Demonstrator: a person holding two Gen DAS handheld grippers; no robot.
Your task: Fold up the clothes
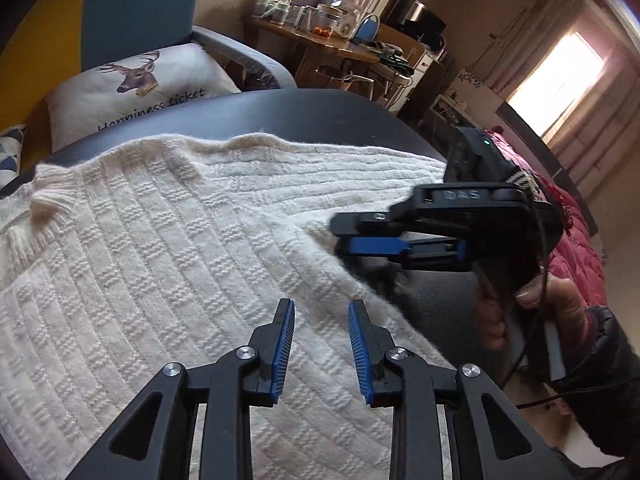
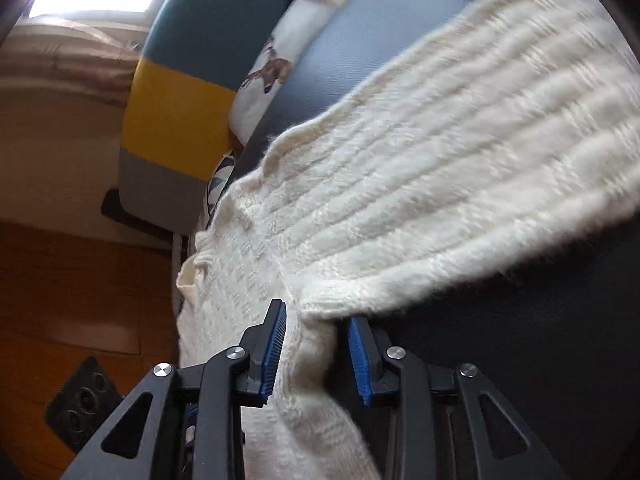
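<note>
A fluffy white knitted sweater [image 1: 160,216] lies spread out flat on a dark grey smooth table [image 1: 280,108]. The left gripper [image 1: 321,354] hangs just above the sweater's body, and its blue-padded fingers [image 1: 282,348] stand a little apart with nothing between them. The right gripper [image 2: 316,358] sits at the spot where the sleeve meets the body. Some knit lies between its fingers [image 2: 274,354], which have a gap; I cannot tell if they pinch it. A white deer pillow [image 1: 132,88] rests behind the table.
</note>
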